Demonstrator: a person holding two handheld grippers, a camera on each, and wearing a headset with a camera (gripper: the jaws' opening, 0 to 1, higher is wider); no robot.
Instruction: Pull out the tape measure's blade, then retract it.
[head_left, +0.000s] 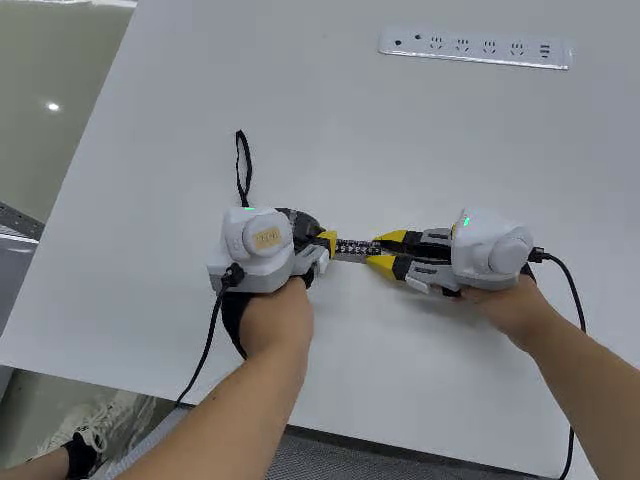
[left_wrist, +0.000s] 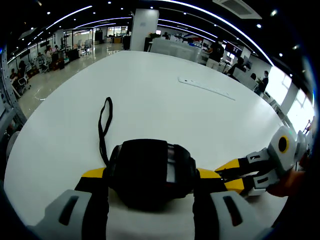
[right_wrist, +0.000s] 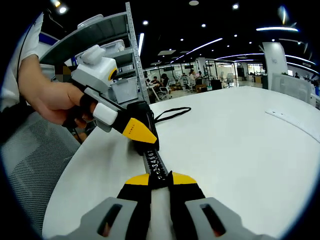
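On the white table (head_left: 400, 130), two grippers held a tape measure (right_wrist: 142, 112) between them.
The left gripper (left_wrist: 150, 174) had its jaws clamped across the black case at the table's near side; the right gripper (right_wrist: 160, 181) had its jaws pinched almost together on the short drawn-out blade (right_wrist: 156, 165). The black strap (left_wrist: 102, 125) lay looped beyond.

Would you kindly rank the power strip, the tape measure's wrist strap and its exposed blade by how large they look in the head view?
1. power strip, longest and broadest, despite being farthest away.
2. wrist strap, a thin loop.
3. exposed blade, a short stretch.
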